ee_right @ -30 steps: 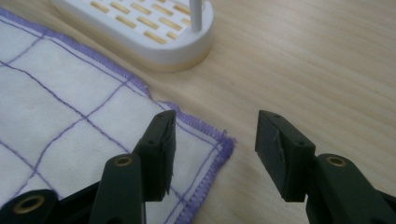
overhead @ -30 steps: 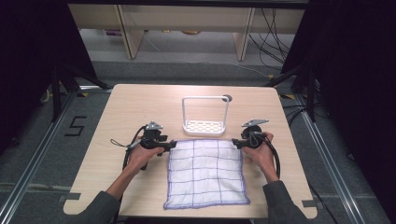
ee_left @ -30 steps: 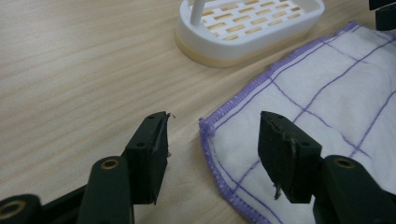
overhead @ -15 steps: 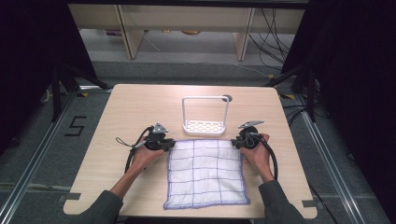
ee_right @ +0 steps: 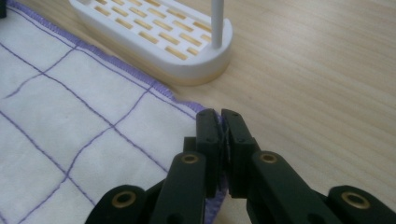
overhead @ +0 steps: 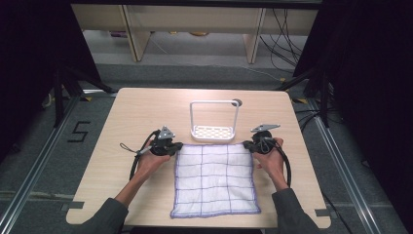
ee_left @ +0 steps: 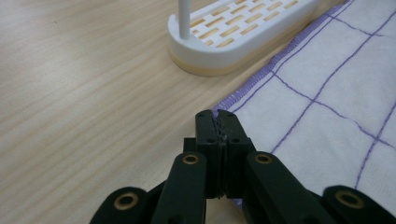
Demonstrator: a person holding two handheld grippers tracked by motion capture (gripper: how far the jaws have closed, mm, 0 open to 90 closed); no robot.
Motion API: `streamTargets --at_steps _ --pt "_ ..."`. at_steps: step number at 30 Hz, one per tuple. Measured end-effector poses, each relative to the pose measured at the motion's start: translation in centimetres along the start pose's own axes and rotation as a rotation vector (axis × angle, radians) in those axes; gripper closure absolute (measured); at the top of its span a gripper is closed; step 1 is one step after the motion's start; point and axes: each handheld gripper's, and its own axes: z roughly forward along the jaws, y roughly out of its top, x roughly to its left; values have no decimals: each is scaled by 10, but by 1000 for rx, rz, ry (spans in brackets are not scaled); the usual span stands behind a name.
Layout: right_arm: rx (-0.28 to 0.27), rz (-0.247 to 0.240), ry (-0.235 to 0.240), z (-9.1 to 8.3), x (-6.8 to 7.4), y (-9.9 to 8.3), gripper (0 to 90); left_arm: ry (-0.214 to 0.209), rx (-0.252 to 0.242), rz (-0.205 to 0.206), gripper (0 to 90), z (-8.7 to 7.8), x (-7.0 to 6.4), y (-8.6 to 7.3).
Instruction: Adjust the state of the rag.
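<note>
Cloth [overhead: 215, 178] corners in closed jaws

light: bright overhead on table [overhead: 146, 112] — surround: dark | close-ups: soft near jaws

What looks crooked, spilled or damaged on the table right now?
Nothing stands out. The checked cloth lies flat and unwrinkled on the table, its far edge close to the upright white rack. The left gripper and right gripper are each shut on a far corner of it.
</note>
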Motion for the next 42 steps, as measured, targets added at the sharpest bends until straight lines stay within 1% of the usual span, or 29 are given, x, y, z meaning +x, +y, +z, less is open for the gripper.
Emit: streamTargets --at_steps 2,3,4,5,7,9,10,11,12,13,14,17,18,19,21,22,23,24,25,27,29,30,32,33,34,36,39,41,42 --pt "-22 11 6 -1 0 1 866 2 -18 -17 881 -1 1 1" --pt "-25 9 12 -6 0 2 867 1 -16 -12 881 -3 2 3" --pt "-57 22 8 -5 1 1 867 0 -28 -15 881 -5 3 5" --pt "-19 20 23 -10 1 3 866 2 -32 -12 881 -6 4 6" --pt "-24 21 31 -14 2 6 866 2 -50 -21 881 -9 3 9" --pt "-55 -16 32 -16 1 8 866 -4 -57 -13 881 -12 5 13" --pt "-62 -14 45 -19 3 11 866 -3 -88 -24 881 -13 4 16" --pt "-62 -14 45 -19 3 11 866 -3 -88 -24 881 -13 4 16" --pt "-82 -41 51 -22 4 14 866 -7 -89 -12 881 -18 5 20" --pt "-82 -41 51 -22 4 14 866 -7 -89 -12 880 -18 5 20" --pt "-88 -47 53 -24 5 15 866 -11 -115 -28 880 -20 5 23" --pt "-111 -28 67 -34 11 19 866 -18 -145 -18 880 -30 3 27" --pt "-111 -32 72 -38 12 20 867 -22 -157 -15 880 -38 1 27" --pt "-137 -48 71 -44 14 20 866 -24 -169 -12 880 -42 -1 27" --pt "-138 -63 78 -48 16 20 866 -35 -178 -4 881 -46 -2 26" --pt "-144 -64 90 -55 24 17 866 -39 -187 0 881 -49 -5 26" --pt "-144 -64 90 -55 24 17 866 -40 -191 8 881 -53 -8 25" --pt "-152 -85 90 -58 25 15 866 -49 -197 17 881 -56 -11 23" --pt "-154 -68 96 -62 30 12 866 -48 -199 27 881 -60 -14 21" --pt "-159 -97 103 -69 33 8 866 -62 -210 41 880 -67 -19 16" --pt "-166 -96 114 -76 38 3 866 -74 -221 46 880 -73 -24 11" --pt "-171 -93 118 -79 39 0 866 -76 -221 51 880 -76 -27 9" --pt "-183 -121 118 -82 41 -6 866 -79 -219 64 880 -81 -32 3" --pt "-163 -106 124 -85 44 -9 866 -84 -215 71 879 -83 -34 0" --pt "-173 -120 125 -85 43 -11 866 -79 -209 74 879 -85 -35 -2" --pt "-181 -129 125 -87 43 -15 866 -92 -217 63 880 -88 -36 -7" --pt "-178 -90 138 -92 46 -24 866 -120 -216 48 880 -96 -41 -16" --pt "-183 -107 145 -96 46 -29 866 -135 -212 49 879 -101 -45 -22" --pt "-177 -85 153 -98 49 -32 866 -143 -215 45 879 -103 -48 -26"
